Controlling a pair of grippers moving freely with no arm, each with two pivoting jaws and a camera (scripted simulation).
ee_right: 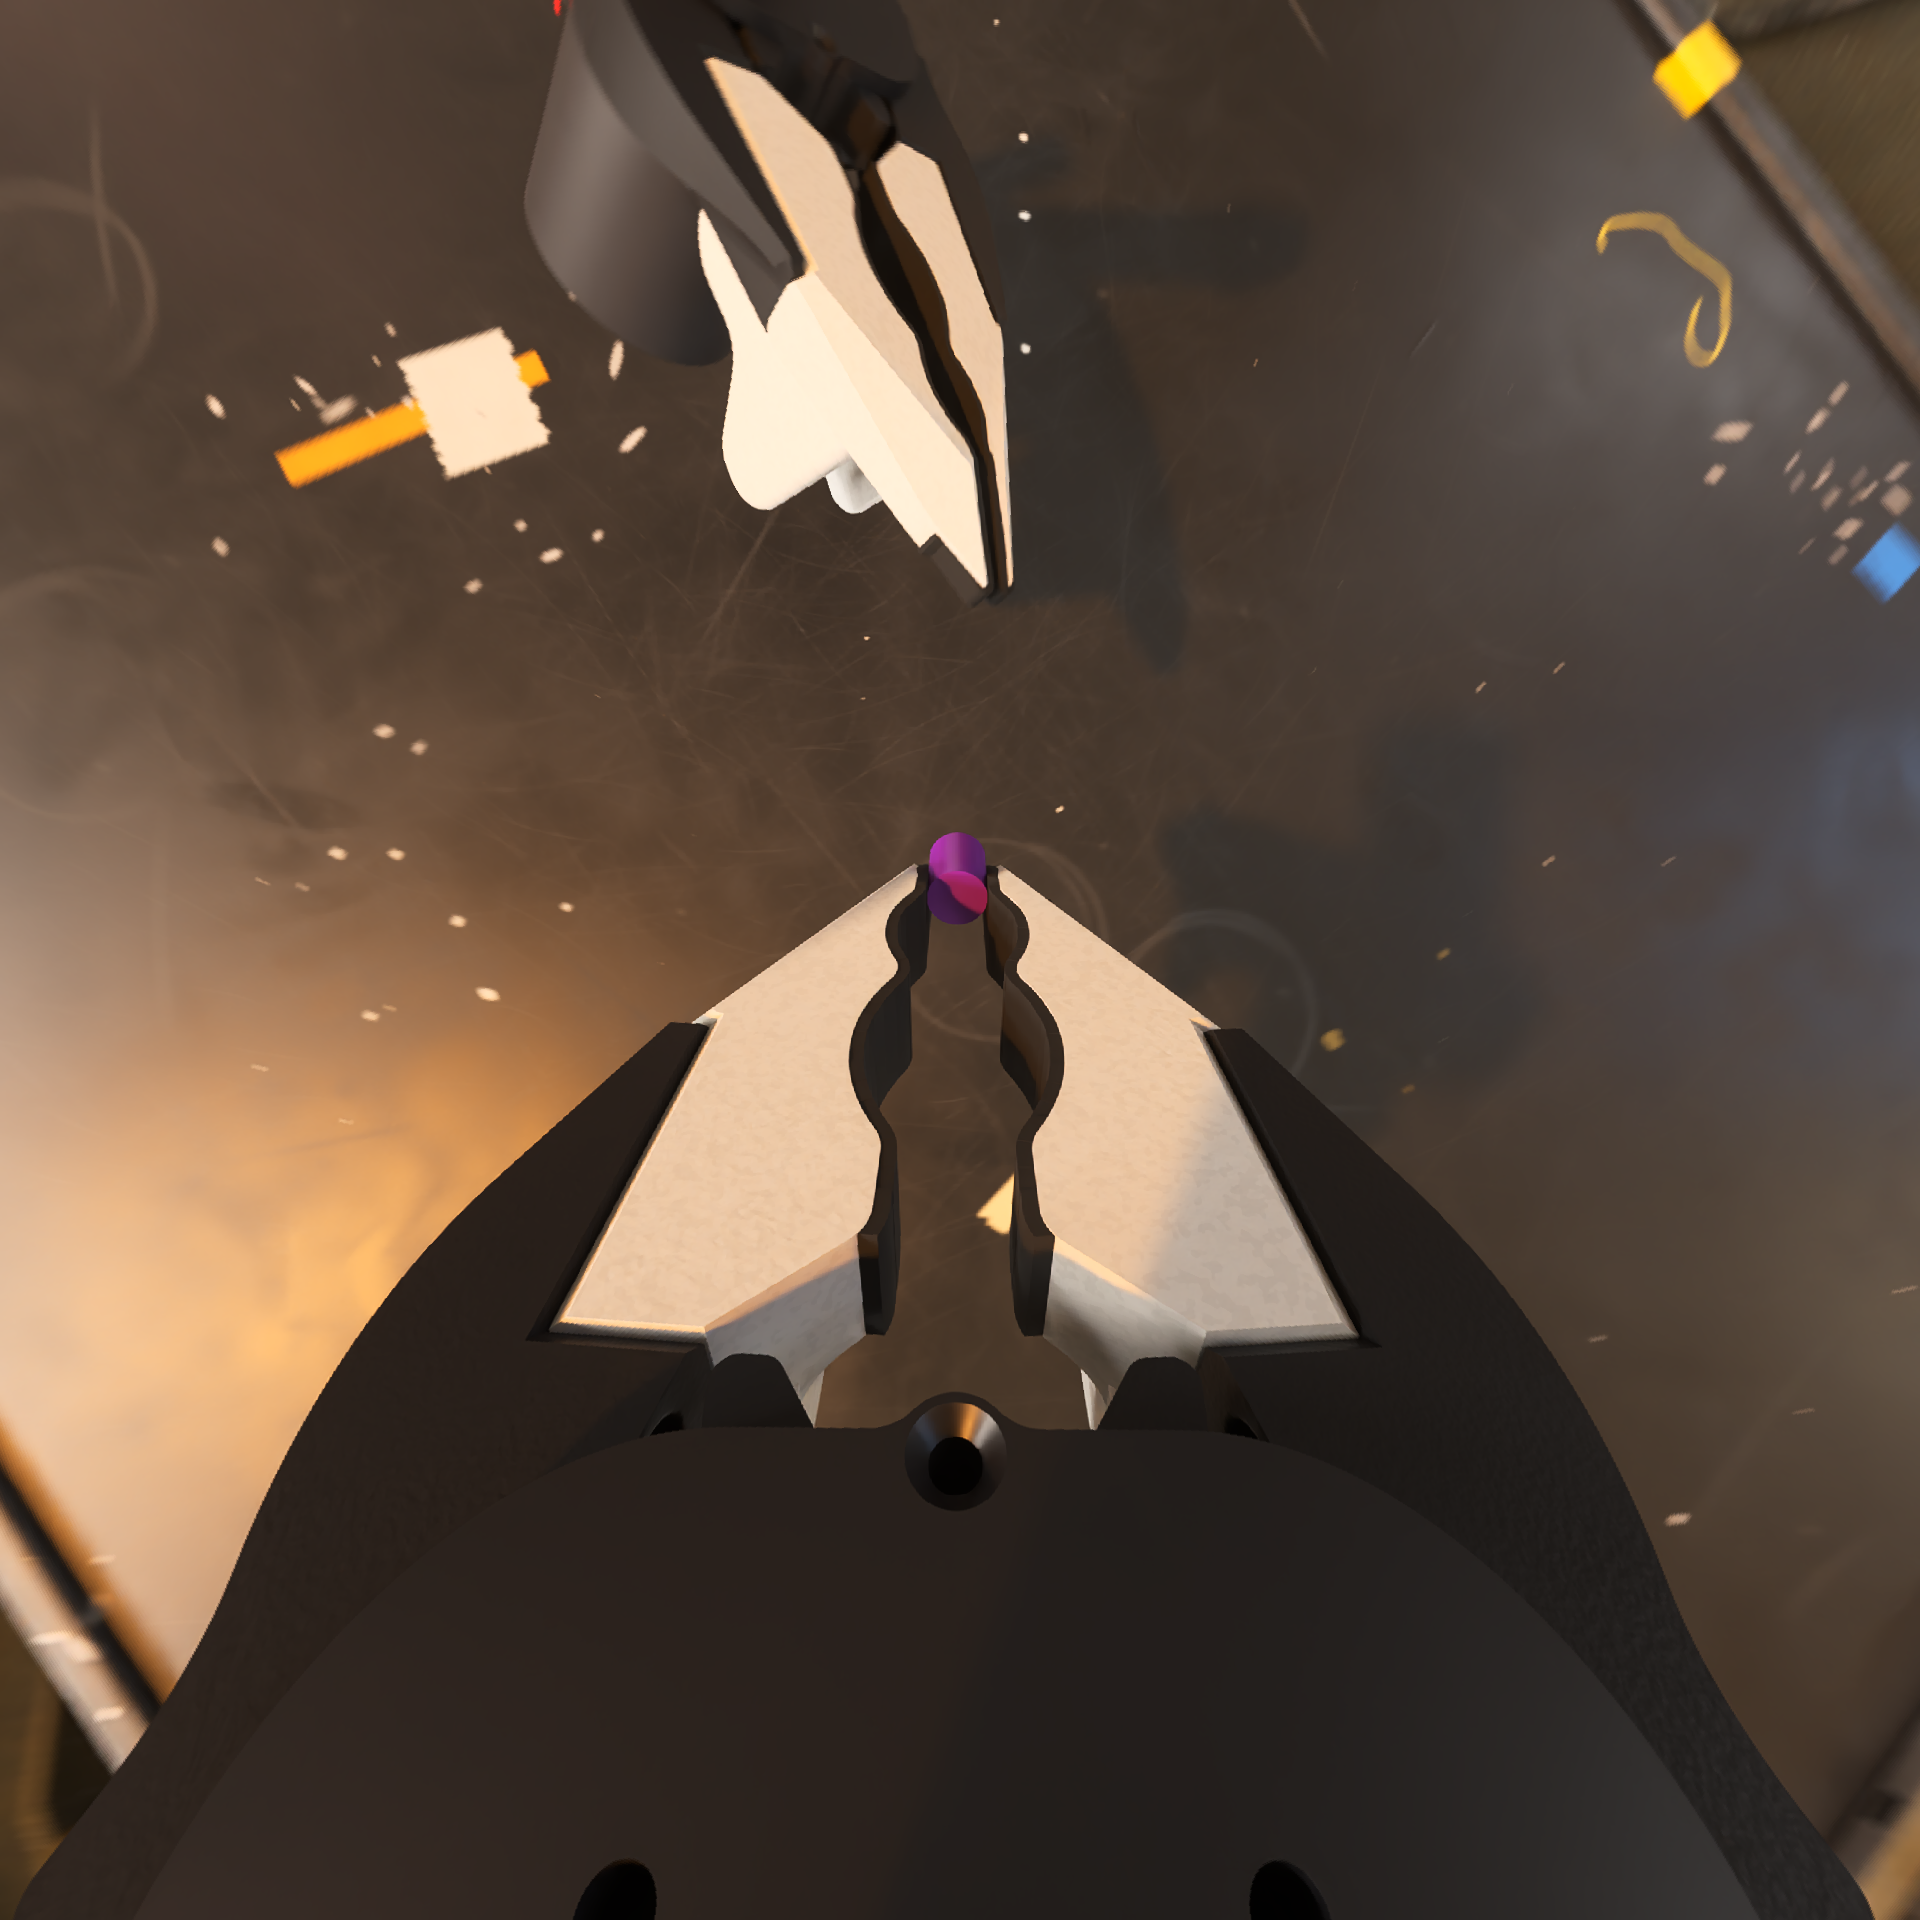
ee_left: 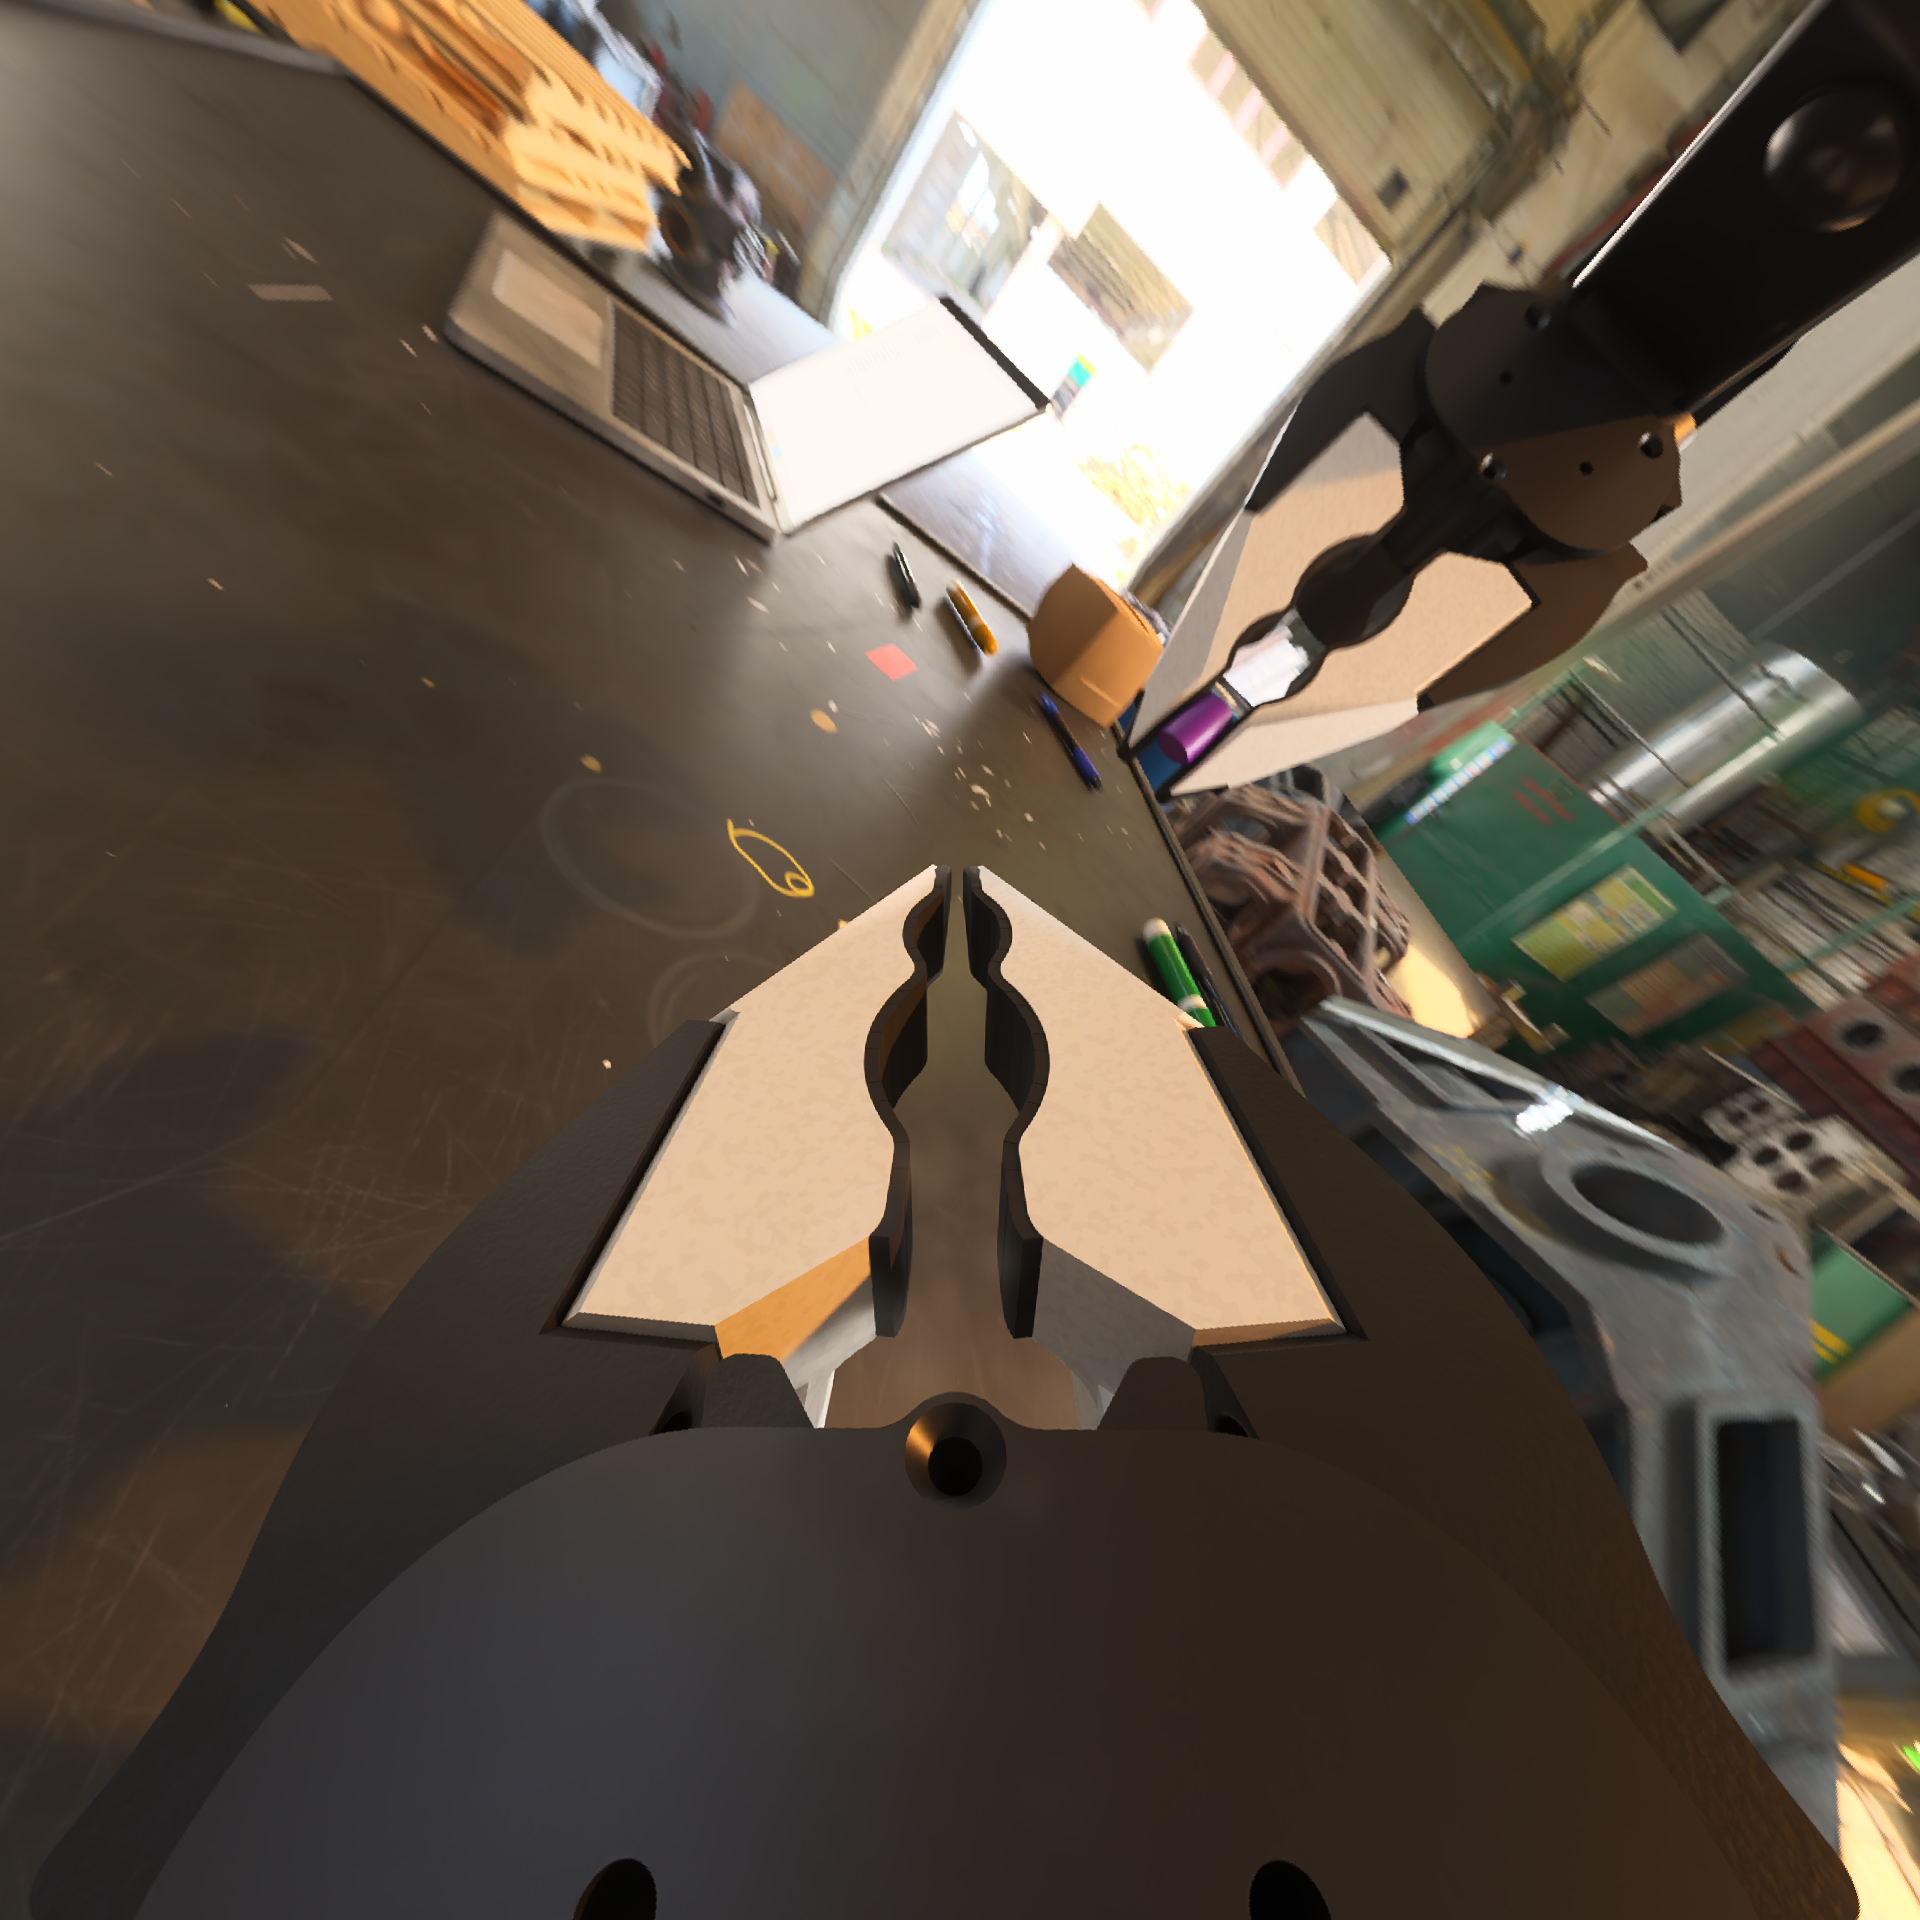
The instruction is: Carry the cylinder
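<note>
A small purple cylinder (ee_right: 957, 878) is pinched at the very tips of my right gripper (ee_right: 957, 883), held in the air above the dark table (ee_right: 727, 707). In the left wrist view the same cylinder (ee_left: 1195, 724) shows between the right gripper's (ee_left: 1174, 743) tips, up at the right. My left gripper (ee_left: 956, 878) is shut and empty, low over the table. It also shows in the right wrist view (ee_right: 992, 582), ahead of the cylinder and apart from it.
An open laptop (ee_left: 665, 395), a wooden pallet stack (ee_left: 520, 114), a tan cup (ee_left: 1091, 644), several pens (ee_left: 966, 618) and a green marker (ee_left: 1174, 966) lie on the table. The table edge (ee_left: 1195, 862) runs along the right, with metal machinery (ee_left: 1621, 1226) beyond.
</note>
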